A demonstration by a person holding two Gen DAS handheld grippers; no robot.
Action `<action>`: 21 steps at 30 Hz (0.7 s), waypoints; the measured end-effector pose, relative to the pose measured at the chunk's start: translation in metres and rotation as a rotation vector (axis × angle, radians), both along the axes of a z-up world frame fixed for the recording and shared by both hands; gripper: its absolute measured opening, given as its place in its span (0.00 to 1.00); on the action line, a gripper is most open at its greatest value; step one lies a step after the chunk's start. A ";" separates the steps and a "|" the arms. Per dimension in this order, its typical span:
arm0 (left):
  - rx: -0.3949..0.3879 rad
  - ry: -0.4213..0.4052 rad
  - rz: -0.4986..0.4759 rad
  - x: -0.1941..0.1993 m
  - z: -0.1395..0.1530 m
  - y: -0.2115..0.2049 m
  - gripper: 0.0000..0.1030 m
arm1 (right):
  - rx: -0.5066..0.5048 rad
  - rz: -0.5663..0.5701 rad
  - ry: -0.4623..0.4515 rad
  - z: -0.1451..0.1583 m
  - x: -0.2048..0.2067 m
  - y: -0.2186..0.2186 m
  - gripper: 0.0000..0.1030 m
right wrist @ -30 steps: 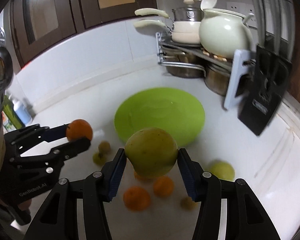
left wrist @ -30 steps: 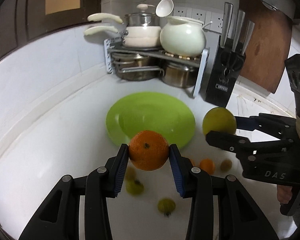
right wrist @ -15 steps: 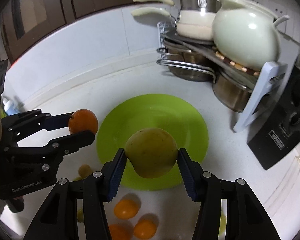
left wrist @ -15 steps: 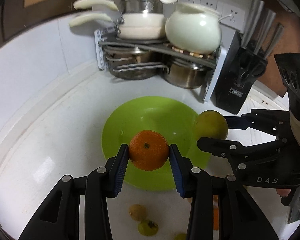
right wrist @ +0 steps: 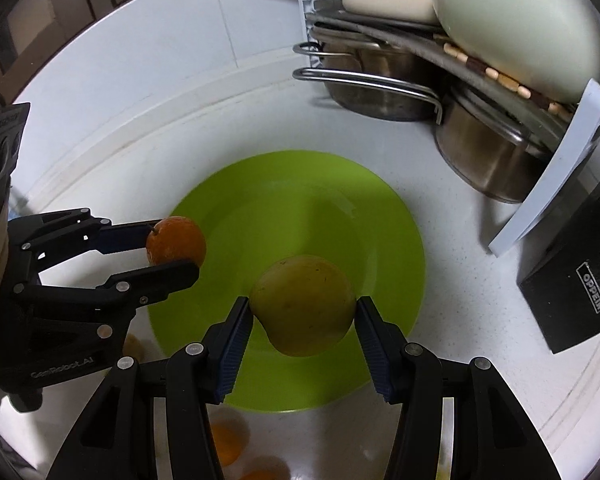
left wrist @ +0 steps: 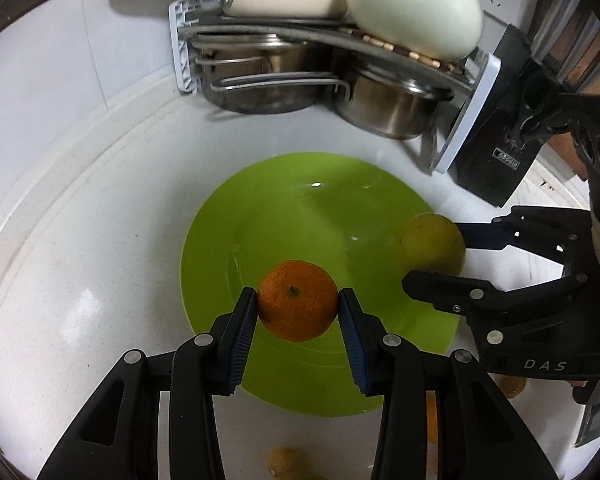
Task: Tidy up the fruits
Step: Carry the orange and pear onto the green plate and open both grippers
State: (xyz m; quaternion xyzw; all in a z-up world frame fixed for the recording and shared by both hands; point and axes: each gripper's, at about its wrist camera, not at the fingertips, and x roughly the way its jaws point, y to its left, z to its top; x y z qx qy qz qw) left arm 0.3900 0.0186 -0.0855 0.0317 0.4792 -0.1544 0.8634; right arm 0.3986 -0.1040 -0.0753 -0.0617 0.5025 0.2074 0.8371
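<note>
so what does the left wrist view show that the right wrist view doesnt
Only the left wrist view shows the orange's stem end head-on and a small brownish fruit on the counter near the bottom edge. Only the right wrist view shows the OPPEIN label on the black knife block and two loose oranges below the plate. Both show the green plate, the pot rack, and each hand-held gripper holding its fruit over the plate.

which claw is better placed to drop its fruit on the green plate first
Likely the left. The left claw holds the orange over the green plate, well inside the rim, while the right claw holds the yellow-green fruit nearer the plate's right edge in the left wrist view.
</note>
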 end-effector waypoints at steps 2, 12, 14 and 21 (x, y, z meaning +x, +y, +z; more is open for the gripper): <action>0.004 0.008 -0.002 0.002 -0.003 -0.001 0.40 | -0.003 0.002 0.005 -0.003 0.002 0.001 0.52; 0.012 -0.038 0.007 -0.007 0.010 0.001 0.47 | -0.013 0.000 -0.046 0.007 -0.008 0.000 0.59; 0.009 -0.059 0.014 -0.013 0.017 0.003 0.49 | -0.010 -0.001 -0.067 0.014 -0.015 0.000 0.59; 0.012 -0.166 0.042 -0.050 0.049 0.007 0.56 | 0.012 -0.038 -0.165 0.042 -0.045 -0.004 0.59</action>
